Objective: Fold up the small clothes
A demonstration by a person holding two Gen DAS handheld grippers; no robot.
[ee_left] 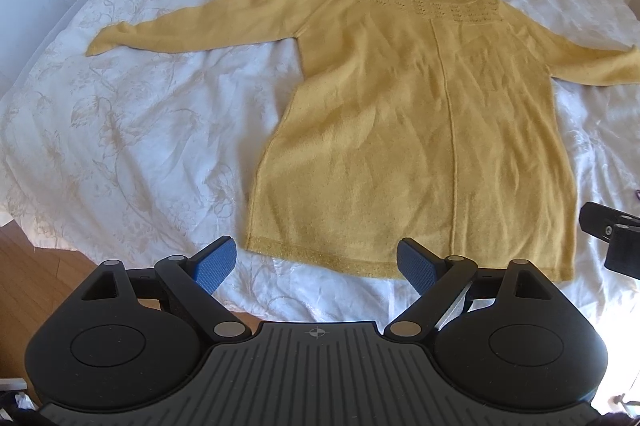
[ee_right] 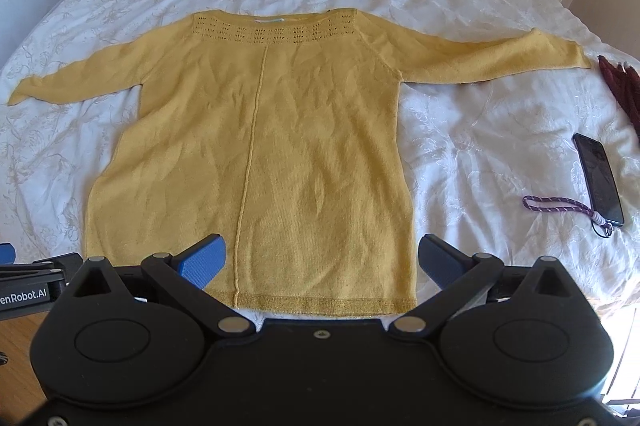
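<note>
- The yellow sweater (ee_right: 256, 146) lay flat and face up on the white bedspread (ee_right: 460, 154), neckline at the far end, hem at the near edge, both sleeves spread out to left and right.
- The left gripper (ee_left: 316, 266) hovered over the near left hem corner with its jaws wide and nothing between them; its blue pads (ee_left: 214, 264) stood clear of the cloth.
- The right gripper (ee_right: 322, 260) hung above the near right part of the hem, jaws likewise wide and empty.
- No fold had been started, so the step in hand looked like the first grasp.
- To do it well, each gripper would likely need to come down on an edge of the knit and pinch both layers, not just the top one.
- The knit looked soft and stretchy, so lifting evenly with both grippers should keep the fold line straight.
- The phone (ee_right: 598, 178) and its purple strap (ee_right: 556, 204) lay to the right, well apart from the sweater, though the right sleeve (ee_right: 500, 58) reached towards that side.
</note>
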